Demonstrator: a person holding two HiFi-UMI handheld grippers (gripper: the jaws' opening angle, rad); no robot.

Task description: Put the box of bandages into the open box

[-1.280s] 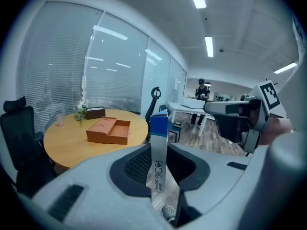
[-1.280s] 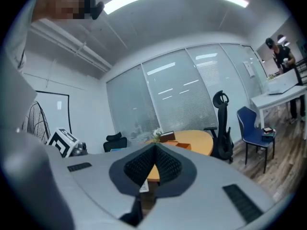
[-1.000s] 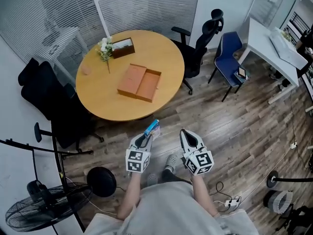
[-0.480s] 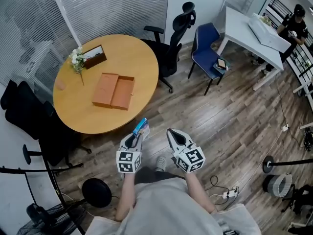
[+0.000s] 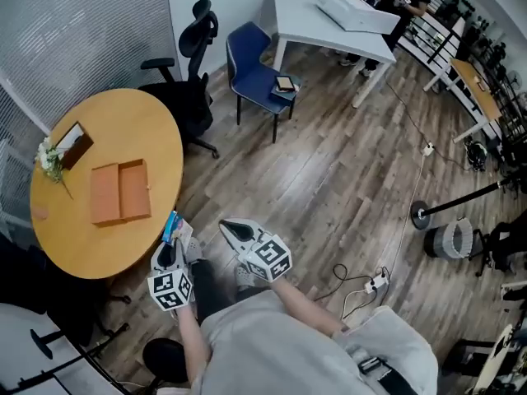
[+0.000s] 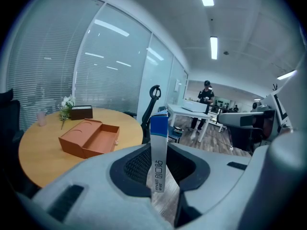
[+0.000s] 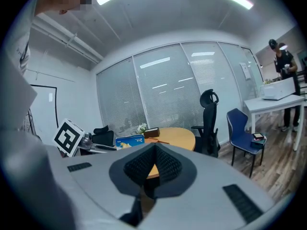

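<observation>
My left gripper (image 5: 172, 243) is shut on the box of bandages (image 5: 173, 225), a slim blue and white carton that stands upright between its jaws (image 6: 159, 152). It hangs just off the near edge of the round wooden table (image 5: 74, 237). On that table the open box (image 5: 121, 192) lies orange, with its lid flat beside it, and it also shows ahead to the left in the left gripper view (image 6: 89, 137). My right gripper (image 5: 228, 225) is beside the left one over the floor, shut with nothing in it (image 7: 154, 150). From the right gripper view the bandage box (image 7: 129, 141) shows at the left.
A small vase of flowers (image 5: 49, 161) and a dark box (image 5: 69, 144) stand at the table's far side. A black office chair (image 5: 193, 52) and a blue chair (image 5: 255, 68) stand beyond. A white desk (image 5: 329, 19) with a person is farther off. Cables (image 5: 370, 282) lie on the wooden floor.
The head view has swung right, so the table slid to its left side. Both grippers shifted left and lower in the head view, and the left one still holds the bandage box.
</observation>
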